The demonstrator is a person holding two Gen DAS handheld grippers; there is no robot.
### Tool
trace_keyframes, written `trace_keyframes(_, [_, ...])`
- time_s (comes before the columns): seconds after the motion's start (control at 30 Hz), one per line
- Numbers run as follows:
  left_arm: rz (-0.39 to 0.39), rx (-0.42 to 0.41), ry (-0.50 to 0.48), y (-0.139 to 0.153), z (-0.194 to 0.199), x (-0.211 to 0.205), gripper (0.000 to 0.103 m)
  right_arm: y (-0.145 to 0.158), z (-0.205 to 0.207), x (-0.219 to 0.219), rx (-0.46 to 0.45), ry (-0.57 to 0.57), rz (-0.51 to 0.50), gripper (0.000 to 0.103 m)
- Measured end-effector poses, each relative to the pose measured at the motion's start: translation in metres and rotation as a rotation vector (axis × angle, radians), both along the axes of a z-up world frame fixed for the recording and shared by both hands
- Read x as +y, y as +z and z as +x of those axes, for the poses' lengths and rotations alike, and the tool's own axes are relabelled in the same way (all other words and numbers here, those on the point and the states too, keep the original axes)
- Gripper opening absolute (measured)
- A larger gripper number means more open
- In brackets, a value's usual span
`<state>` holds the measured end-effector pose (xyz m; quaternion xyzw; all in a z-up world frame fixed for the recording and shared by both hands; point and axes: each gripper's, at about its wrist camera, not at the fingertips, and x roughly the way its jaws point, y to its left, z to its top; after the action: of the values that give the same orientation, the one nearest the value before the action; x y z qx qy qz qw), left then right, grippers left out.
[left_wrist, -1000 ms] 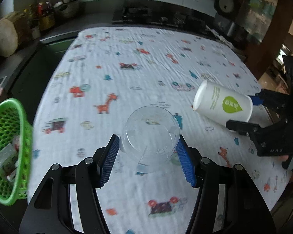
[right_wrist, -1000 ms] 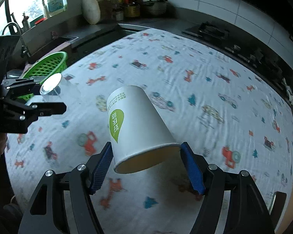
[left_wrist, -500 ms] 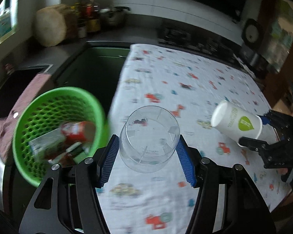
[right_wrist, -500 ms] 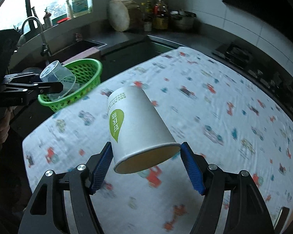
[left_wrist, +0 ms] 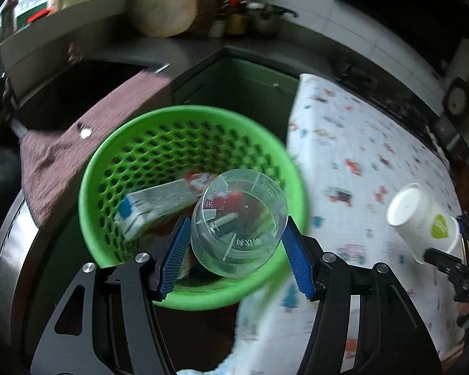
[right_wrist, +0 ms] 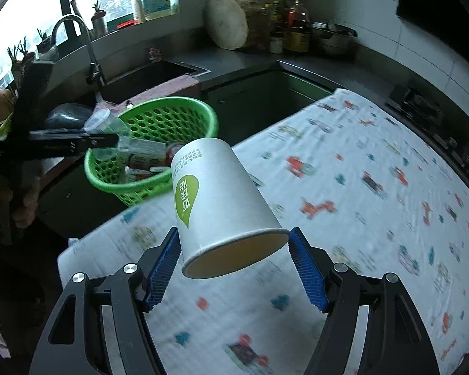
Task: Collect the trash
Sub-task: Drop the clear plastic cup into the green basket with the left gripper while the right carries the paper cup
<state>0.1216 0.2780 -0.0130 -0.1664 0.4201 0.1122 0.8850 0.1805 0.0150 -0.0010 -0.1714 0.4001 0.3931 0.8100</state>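
Clear plastic cup in left jaws above green basket rim, right jaws gripping paper cup.

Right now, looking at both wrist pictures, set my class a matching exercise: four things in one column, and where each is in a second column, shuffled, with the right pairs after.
Things
1. clear plastic cup
2. paper cup
3. carton
4. printed cloth

Places
A. spread over the table
B. lying inside the green basket
C. held in the left claw, over the basket
D. held in the right claw, over the cloth

Pairs: 1-C, 2-D, 3-B, 4-A
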Motion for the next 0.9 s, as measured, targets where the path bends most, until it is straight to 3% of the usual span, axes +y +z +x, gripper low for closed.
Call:
trace_keyframes(0.43, [-0.062, 0.054, 0.050, -0.038, 0.001, 0.042, 0.065, -0.013, -0.003, 0.071, 0.045, 0.060, 0.007, 0.068])
trace_keyframes(0.5, [-0.068, 0.056, 0.059, -0.041, -0.001, 0.046, 0.072, -0.016, -0.004, 0.080, 0.049, 0.069, 0.008, 0.068])
trace_keyframes(0.9, [-0.099, 0.032, 0.087, -0.041, -0.020, 0.063, 0.076, -0.037, -0.002, 0.120, 0.075, 0.074, 0.009, 0.069])
